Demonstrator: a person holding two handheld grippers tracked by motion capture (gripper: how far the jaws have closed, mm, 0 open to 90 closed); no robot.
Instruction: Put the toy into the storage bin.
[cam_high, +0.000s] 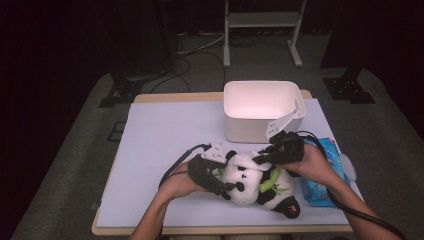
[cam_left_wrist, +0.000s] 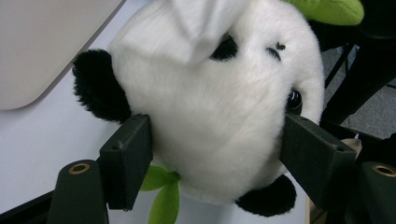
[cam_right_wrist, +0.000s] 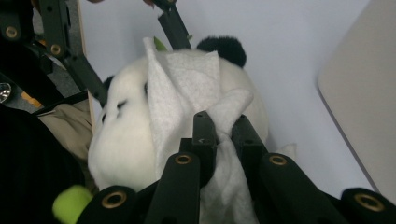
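Now left claw (cam_left_wrist: 215, 154) clamps panda head (cam_left_wrist: 210, 107) sideways; right claw (cam_right_wrist: 224, 135), nearer face, pinches wipe (cam_right_wrist: 187, 79) draped across it.

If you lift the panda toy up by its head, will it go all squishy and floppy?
Probably squishy: the left gripper has its jaws pressed into the panda toy, and the fluffy head bulges around them. It likely weighs little for its size, being plush. The wipe pinched in the right gripper drapes limply, so it would flop too.

White bin (cam_high: 260, 107), blue wipes pack (cam_high: 327, 172), table (cam_high: 165, 140).
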